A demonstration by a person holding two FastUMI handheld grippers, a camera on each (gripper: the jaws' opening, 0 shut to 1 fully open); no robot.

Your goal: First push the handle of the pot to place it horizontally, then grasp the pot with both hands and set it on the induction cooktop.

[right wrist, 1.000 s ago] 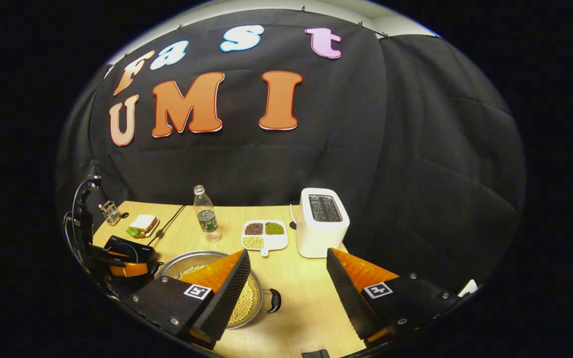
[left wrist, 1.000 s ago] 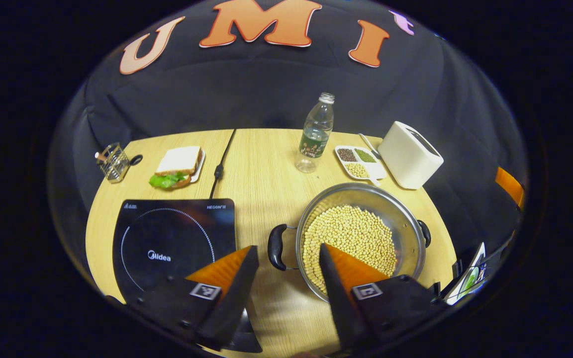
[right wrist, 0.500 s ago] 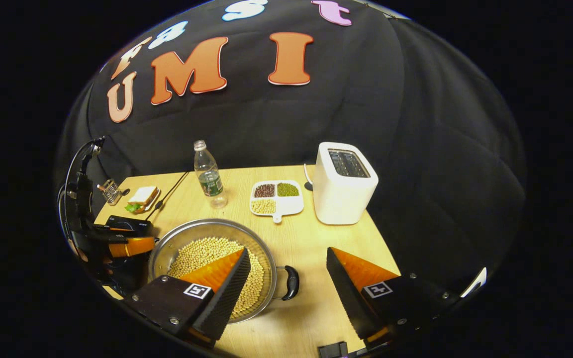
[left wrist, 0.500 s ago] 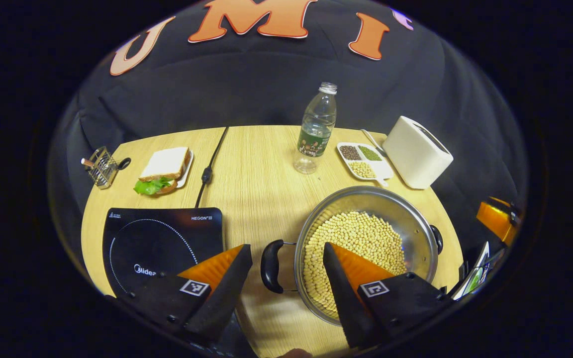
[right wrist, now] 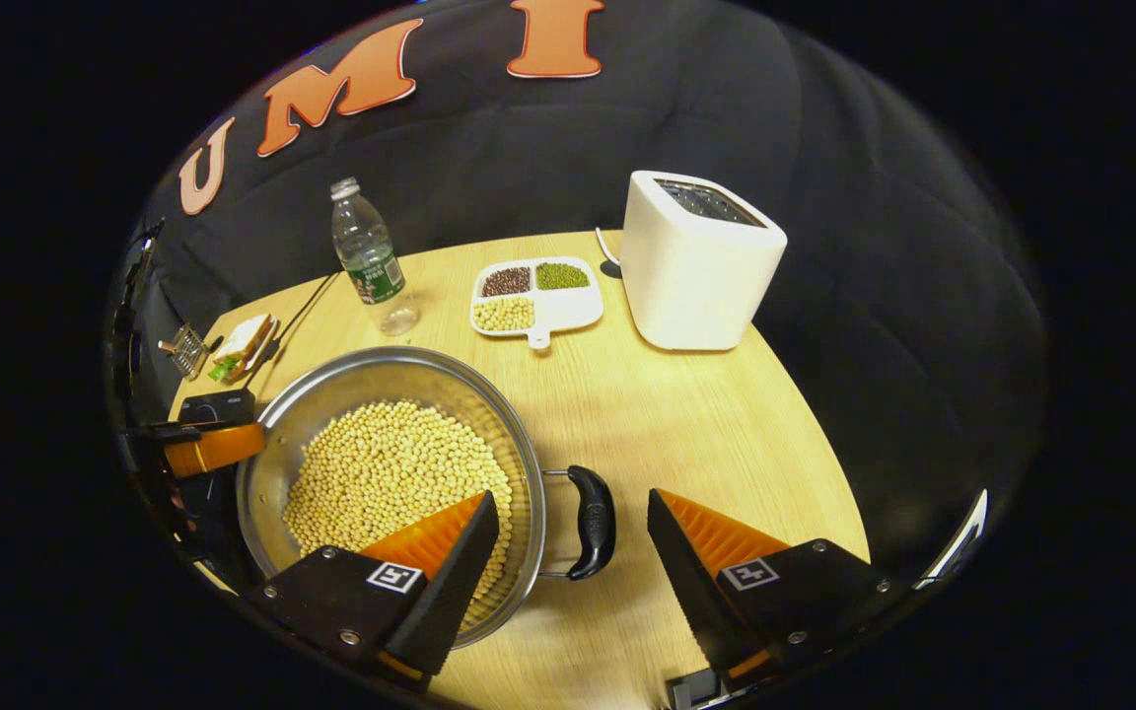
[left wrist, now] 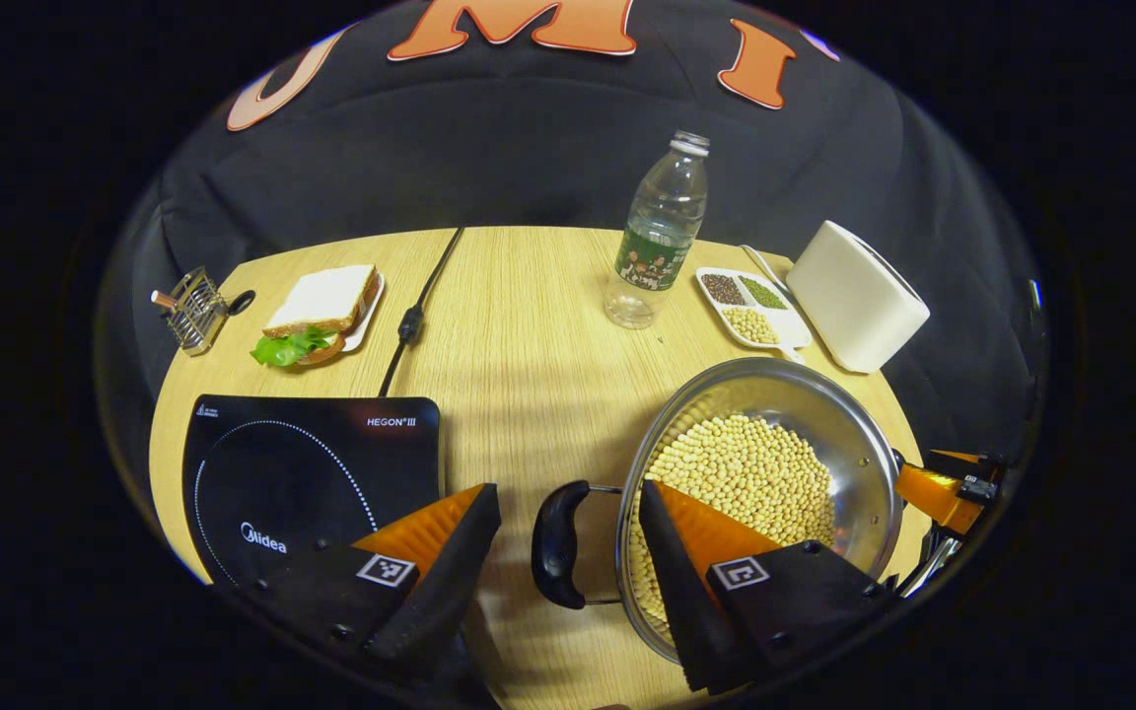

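A round wooden table (left wrist: 529,325) is set against a black cloth wall. The steel pot (left wrist: 824,414), full of pale beans, sits on the table's right part, well apart from the black cooktop (left wrist: 312,463) on the left. Its two black handles lie on a left-right line. The left handle (left wrist: 558,544) is framed between the spread fingers of the left gripper (left wrist: 568,537); the right handle (right wrist: 593,521) between those of the right gripper (right wrist: 573,532). Neither handle is clamped yet. Each gripper is nearest its own handle.
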